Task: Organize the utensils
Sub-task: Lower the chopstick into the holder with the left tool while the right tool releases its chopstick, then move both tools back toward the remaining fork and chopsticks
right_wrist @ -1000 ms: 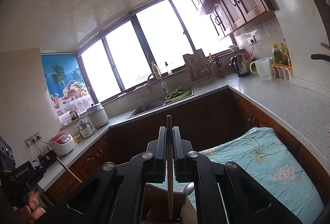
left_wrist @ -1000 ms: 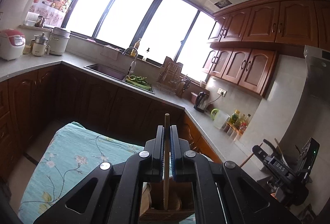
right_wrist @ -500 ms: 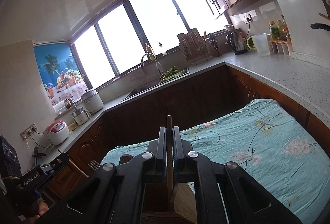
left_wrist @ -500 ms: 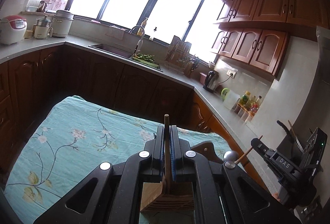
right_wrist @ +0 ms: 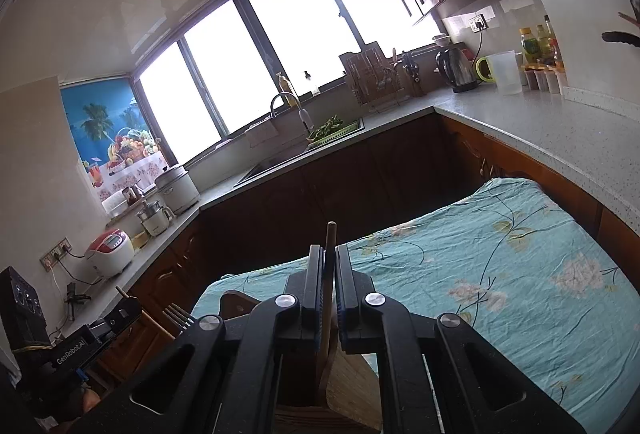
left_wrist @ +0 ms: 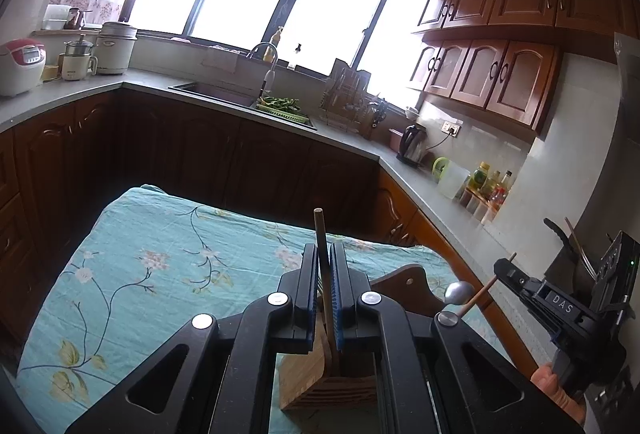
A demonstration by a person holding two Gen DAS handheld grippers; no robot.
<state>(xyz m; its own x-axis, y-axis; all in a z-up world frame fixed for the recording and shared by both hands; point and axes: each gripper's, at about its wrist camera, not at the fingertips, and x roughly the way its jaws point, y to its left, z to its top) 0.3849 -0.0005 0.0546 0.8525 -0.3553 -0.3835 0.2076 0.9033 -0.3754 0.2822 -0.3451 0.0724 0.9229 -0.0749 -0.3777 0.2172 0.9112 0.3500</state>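
My left gripper [left_wrist: 325, 254] is shut on a thin wooden chopstick [left_wrist: 320, 230] that stands upright, its lower end in a wooden utensil holder [left_wrist: 320, 374] just below the jaws. My right gripper [right_wrist: 329, 254] is shut on another wooden chopstick [right_wrist: 330, 238], also upright over the same holder [right_wrist: 352, 382]. The right gripper shows in the left wrist view [left_wrist: 532, 286] with its stick slanting down. A metal spoon bowl [left_wrist: 458, 291] rises from the holder. A fork [right_wrist: 178, 314] shows by the left gripper's body in the right wrist view.
The holder stands on a table with a teal floral cloth [left_wrist: 152, 262]. A dark wooden board [left_wrist: 408, 286] lies behind the holder. Kitchen counters [right_wrist: 560, 130] wrap around, with a sink [left_wrist: 216, 92], a kettle [left_wrist: 412, 146] and a rice cooker [left_wrist: 20, 66].
Both grippers have tilted downward and lowered, so more of the table and the holder shows. The chopsticks sit deeper toward the holder. The left jaws look slightly wider around their stick.
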